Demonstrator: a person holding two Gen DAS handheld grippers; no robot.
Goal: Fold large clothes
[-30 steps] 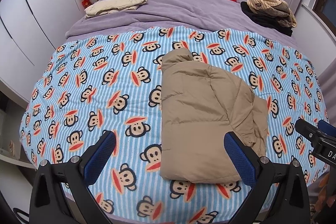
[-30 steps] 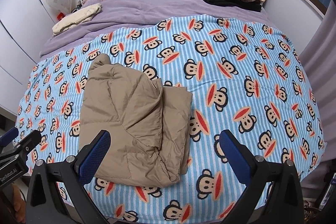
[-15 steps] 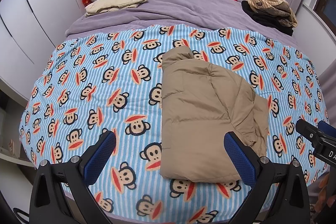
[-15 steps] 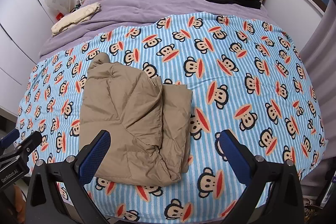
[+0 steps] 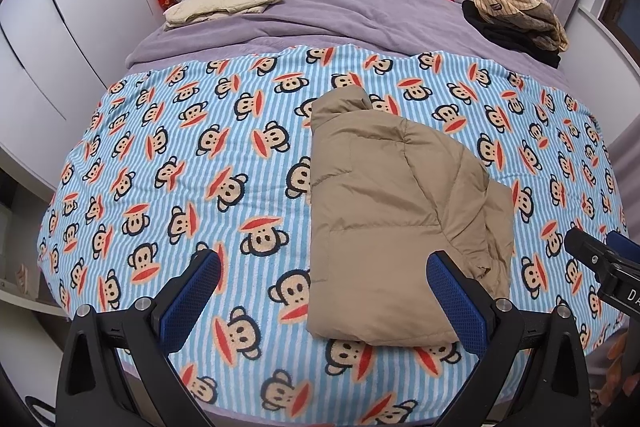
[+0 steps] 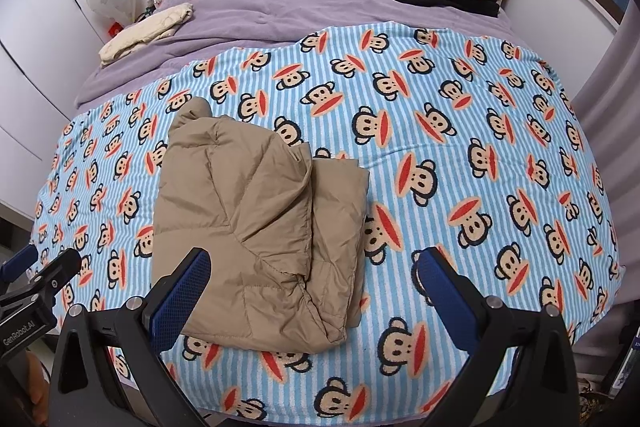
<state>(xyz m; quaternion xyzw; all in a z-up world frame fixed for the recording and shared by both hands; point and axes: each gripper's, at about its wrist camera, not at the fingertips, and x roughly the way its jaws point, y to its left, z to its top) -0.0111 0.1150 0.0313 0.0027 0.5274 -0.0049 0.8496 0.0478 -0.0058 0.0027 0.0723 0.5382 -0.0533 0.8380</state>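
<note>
A tan puffer jacket [image 5: 392,211] lies folded into a rough rectangle on the blue striped monkey-print blanket [image 5: 200,163], collar end away from me. It also shows in the right wrist view [image 6: 256,223]. My left gripper [image 5: 320,297] is open and empty, held above the bed's near edge, its right finger over the jacket's near right corner. My right gripper [image 6: 314,291] is open and empty, above the near edge, its left finger over the jacket's near left part. Neither touches the jacket.
A folded cream garment [image 5: 224,5] lies at the back left on the purple duvet [image 5: 320,23]. A pile of striped and black clothes [image 5: 516,15] sits at the back right. White wardrobes [image 5: 60,39] stand left, a curtain [image 6: 608,115] right.
Both grippers have drawn slightly back and up from the bed, staying open. The jacket has not moved.
</note>
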